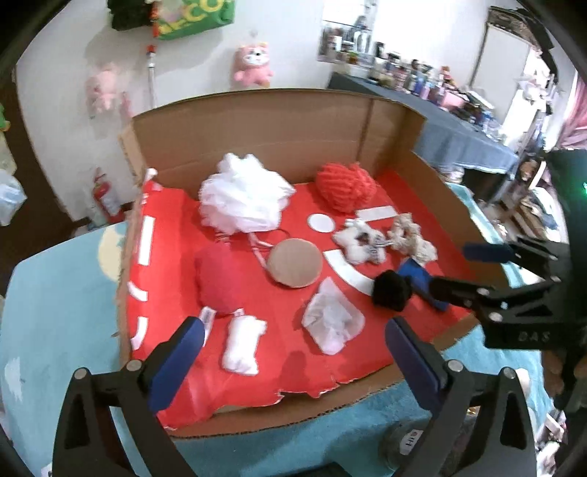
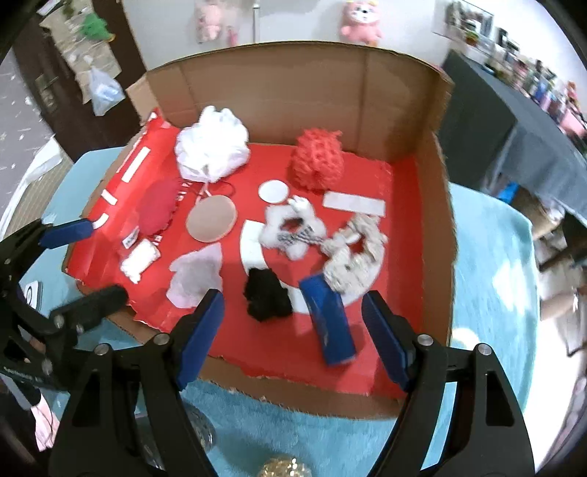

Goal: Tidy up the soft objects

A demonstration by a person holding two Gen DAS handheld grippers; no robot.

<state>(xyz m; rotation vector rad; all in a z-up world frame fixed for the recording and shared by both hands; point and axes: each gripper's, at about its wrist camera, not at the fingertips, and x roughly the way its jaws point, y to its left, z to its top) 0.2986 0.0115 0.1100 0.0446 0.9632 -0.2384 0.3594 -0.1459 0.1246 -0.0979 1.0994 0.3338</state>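
Contents of the cardboard tray [image 2: 438,205] — counted: one white mesh pouf [image 2: 212,146], one orange-red knitted ball [image 2: 317,159], one round beige pad [image 2: 211,217], one black pompom [image 2: 266,293], one blue block [image 2: 330,324] — two red items total.

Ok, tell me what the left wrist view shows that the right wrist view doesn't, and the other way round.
Only the left wrist view shows a fire extinguisher by the wall and a green bag hanging up high.

Only the right wrist view shows a plastic bag hanging at a dark door and a glittery ball at the bottom edge.

Both show the cardboard box with its red floor, the white mesh puff, orange yarn ball, tan disc, black pompom, the pink plush on the wall, and both sets of jaws wide open with nothing held.
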